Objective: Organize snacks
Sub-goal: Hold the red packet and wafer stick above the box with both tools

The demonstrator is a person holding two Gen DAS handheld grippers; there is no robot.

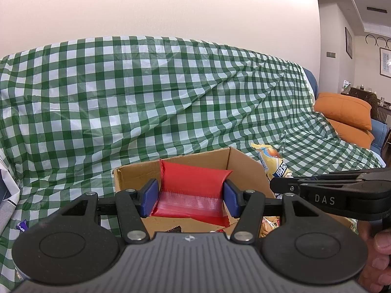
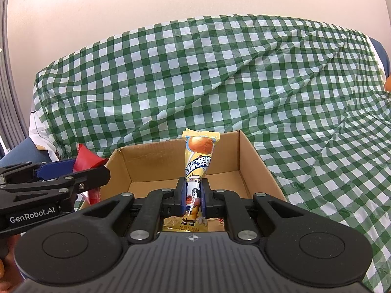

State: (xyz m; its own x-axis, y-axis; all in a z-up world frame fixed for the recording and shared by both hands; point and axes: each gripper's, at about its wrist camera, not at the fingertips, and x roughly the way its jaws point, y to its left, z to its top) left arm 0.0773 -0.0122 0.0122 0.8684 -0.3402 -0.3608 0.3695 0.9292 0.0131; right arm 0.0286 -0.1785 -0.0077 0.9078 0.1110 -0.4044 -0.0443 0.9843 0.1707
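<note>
A green checked cloth [image 1: 146,92] drapes everything behind the cardboard box [image 2: 246,161]. Only the left view shows orange cushions [image 1: 347,112]. Left claw [image 1: 190,195] pinches a red packet [image 1: 193,185] above the box; right claw [image 2: 194,195] pinches a yellow snack packet [image 2: 199,156] upright over it.

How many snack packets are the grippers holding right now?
2. A red packet in the left gripper, a yellow packet in the right gripper, both over the cardboard box. More snacks lie below, partly hidden.
</note>
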